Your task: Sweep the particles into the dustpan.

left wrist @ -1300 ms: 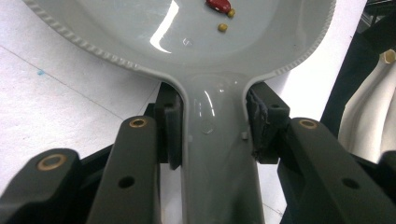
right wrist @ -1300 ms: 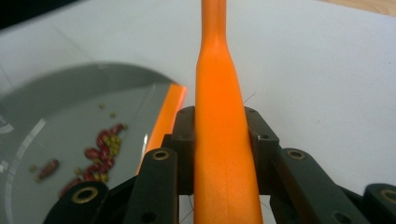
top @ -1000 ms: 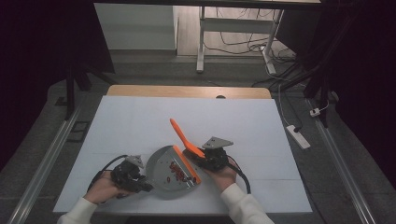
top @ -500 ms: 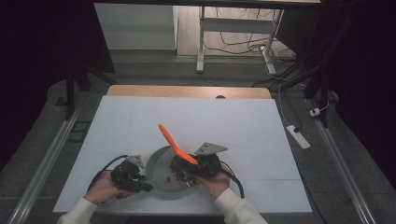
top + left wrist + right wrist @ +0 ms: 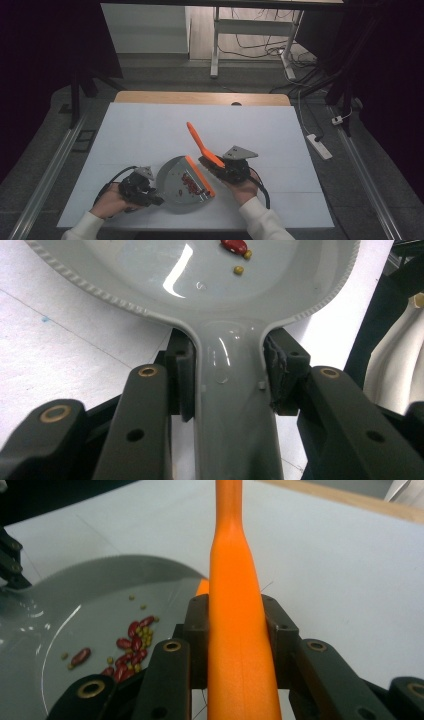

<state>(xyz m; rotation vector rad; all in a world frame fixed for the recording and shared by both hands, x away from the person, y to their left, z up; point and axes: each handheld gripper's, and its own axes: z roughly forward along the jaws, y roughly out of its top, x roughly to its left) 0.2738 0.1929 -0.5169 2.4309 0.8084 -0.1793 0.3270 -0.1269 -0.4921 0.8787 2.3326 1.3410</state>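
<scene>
Two clamps: left claw (image 5: pixel 150 196) on dustpan (image 5: pixel 176 186) handle, right claw (image 5: pixel 214 165) on brush (image 5: pixel 204 148) at 3 o'clock — a tilt spills beans (image 5: pixel 190 184) onto bench (image 5: pixel 150 130).

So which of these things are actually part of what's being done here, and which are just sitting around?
In use:
- grey dustpan, its handle clamped by the left gripper
- orange brush, its handle clamped by the right gripper
- red and yellow beans lying in the dustpan

Just lying about:
- white power strip on the floor beside the table
- cables on the floor behind it
</scene>
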